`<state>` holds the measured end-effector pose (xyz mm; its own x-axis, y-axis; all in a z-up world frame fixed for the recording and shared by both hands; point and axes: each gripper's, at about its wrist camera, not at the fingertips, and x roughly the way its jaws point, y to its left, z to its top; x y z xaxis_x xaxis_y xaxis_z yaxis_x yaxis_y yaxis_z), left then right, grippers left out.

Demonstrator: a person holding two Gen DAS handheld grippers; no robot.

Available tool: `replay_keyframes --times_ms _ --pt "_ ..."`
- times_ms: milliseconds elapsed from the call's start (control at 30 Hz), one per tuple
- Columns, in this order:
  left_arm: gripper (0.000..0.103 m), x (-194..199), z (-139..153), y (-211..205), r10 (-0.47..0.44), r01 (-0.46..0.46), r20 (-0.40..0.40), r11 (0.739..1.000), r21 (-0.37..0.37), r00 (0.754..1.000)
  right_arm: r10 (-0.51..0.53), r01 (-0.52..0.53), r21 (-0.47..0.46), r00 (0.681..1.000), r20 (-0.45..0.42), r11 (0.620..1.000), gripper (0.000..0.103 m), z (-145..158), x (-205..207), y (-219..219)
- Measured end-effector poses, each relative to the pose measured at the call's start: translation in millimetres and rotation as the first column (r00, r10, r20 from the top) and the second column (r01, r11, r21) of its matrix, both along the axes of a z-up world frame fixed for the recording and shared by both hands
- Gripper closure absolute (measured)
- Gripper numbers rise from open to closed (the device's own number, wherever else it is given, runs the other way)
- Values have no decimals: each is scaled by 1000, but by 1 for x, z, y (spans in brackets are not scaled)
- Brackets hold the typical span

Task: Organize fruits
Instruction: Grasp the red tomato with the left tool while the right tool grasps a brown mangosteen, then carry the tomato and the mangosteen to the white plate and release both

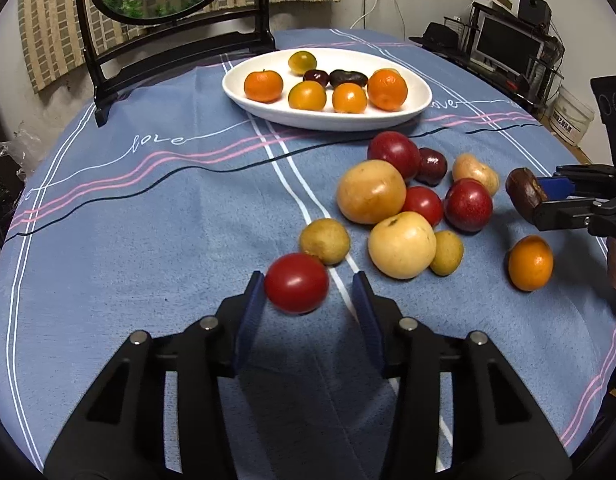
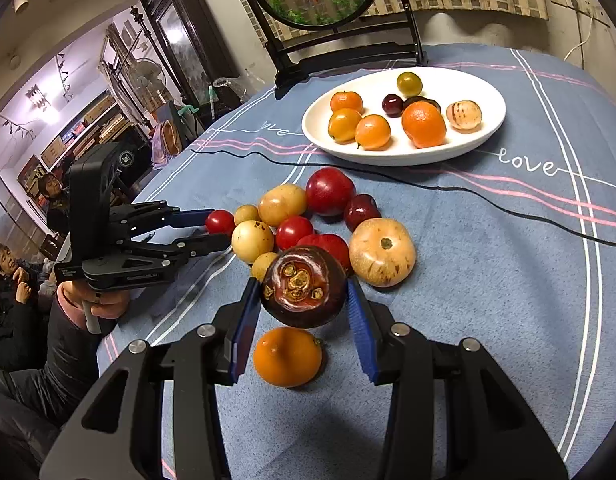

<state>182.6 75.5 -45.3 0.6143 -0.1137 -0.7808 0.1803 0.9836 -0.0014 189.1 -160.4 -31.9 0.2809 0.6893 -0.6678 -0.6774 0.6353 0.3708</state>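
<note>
Two small cameras, one riding on each gripper, look down at one table.

The left wrist camera sits just behind the left gripper [image 1: 308, 300] and looks forward and down over the blue tablecloth [image 1: 148, 220], toward the white plate [image 1: 327, 120] and the round picture stand [image 1: 168, 20] at the far side. The right wrist camera sits just behind the right gripper [image 2: 304, 304] and looks the same way, from a spot further right. Both are close to the table. Both see the plate, the fruit pile [image 1: 395, 208], the stand, and each other's gripper.
</note>
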Motion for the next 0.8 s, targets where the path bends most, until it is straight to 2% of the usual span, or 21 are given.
replay_keyframes --times_ms 433,667,800 --pt "69 5 -3 5 34 -35 -25 999 -10 999 4 -4 -19 1000 8 1000 59 -1 -1 2" --pt "70 5 -3 7 39 -40 -21 999 -22 999 15 -15 -26 1000 7 1000 59 -5 -1 5" --pt "70 1 2 7 54 -54 14 998 -13 998 30 -30 -16 999 16 999 59 -5 -3 7"
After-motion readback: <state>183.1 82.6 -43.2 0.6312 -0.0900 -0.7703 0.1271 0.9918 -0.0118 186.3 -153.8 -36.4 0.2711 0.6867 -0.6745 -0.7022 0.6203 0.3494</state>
